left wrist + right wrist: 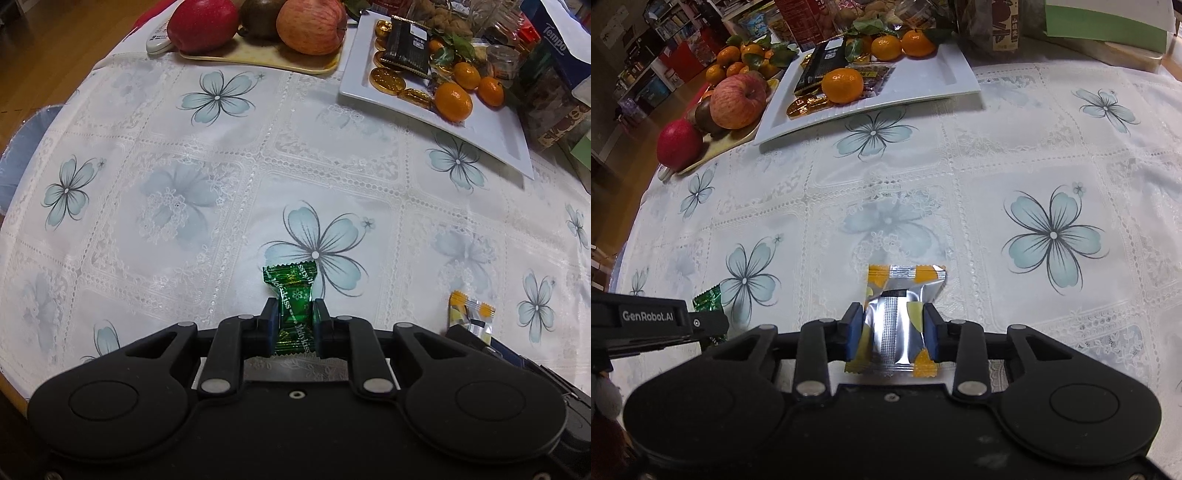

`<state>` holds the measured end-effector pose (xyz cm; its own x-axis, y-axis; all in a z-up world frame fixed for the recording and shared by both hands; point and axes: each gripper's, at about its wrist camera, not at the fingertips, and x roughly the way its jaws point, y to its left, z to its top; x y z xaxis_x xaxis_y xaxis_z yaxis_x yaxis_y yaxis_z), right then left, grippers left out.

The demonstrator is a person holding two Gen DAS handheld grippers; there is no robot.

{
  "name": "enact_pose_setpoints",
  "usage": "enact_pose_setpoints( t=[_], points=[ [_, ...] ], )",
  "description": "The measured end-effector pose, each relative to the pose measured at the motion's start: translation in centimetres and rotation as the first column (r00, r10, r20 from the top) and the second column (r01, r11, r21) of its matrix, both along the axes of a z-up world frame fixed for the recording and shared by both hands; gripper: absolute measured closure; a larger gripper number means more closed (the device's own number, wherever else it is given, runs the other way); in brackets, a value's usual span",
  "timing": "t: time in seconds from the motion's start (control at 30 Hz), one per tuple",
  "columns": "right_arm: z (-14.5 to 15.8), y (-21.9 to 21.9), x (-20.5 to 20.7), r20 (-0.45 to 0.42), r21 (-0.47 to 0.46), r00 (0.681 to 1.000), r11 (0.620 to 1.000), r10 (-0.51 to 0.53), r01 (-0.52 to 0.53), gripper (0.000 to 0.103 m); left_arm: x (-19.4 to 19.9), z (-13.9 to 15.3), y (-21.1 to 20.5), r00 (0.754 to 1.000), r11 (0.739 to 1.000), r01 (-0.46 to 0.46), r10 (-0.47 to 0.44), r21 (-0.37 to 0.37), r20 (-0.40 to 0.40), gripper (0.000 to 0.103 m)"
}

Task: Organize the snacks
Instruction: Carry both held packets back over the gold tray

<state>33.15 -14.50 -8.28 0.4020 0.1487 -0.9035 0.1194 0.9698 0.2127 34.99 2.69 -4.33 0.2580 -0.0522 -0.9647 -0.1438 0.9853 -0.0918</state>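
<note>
White plate [491, 140] with mandarins [453, 101] at table's far edge; left gripper [295, 317] pinches green candy [293, 295], right gripper [892, 328] pinches silver-yellow packet [901, 291].

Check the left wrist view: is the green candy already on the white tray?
No: the green candy is clamped in the left gripper above the tablecloth, well short of the white tray.

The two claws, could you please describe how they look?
Both, the left claw and the right claw, are matte black, with hinged linkage arms, silver pivot pins and blue pads. The left one's side reads "GenRobot.AI" in white.
</note>
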Motion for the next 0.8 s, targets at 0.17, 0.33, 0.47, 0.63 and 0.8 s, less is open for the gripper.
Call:
enact_pose_setpoints(
  t=[0.17, 0.33, 0.47, 0.63, 0.8],
  points=[
    [1.0, -1.2, -0.2, 0.023, 0.078, 0.999, 0.997, -0.023, 0.021, 0.069, -0.1, 0.3, -0.1, 1.000, 1.000, 0.007, -0.007, -0.003, 0.009, 0.079],
    [3.0, -3.3, -1.2, 0.084, 0.155, 0.995, 0.987, -0.054, 0.041, 0.069, -1.1, 1.7, -0.4, 0.998, 0.999, 0.024, -0.023, -0.020, 0.061, 0.079],
    [4.8, -4.2, -2.9, 0.153, 0.169, 0.987, 0.985, -0.053, 0.026, 0.068, -3.6, 3.5, -0.6, 0.990, 0.997, 0.056, -0.050, -0.046, 0.131, 0.079],
    [6.8, -4.0, -6.8, 0.261, 0.094, 0.965, 0.995, 0.015, -0.041, 0.068, -8.0, 4.9, -0.5, 0.978, 0.993, 0.079, -0.060, -0.090, 0.200, 0.079],
    [8.5, -3.2, -11.9, 0.376, 0.005, 0.922, 0.995, 0.094, -0.104, 0.068, -12.8, 4.7, -0.3, 0.974, 0.992, 0.092, -0.071, -0.087, 0.215, 0.079]
  ],
)
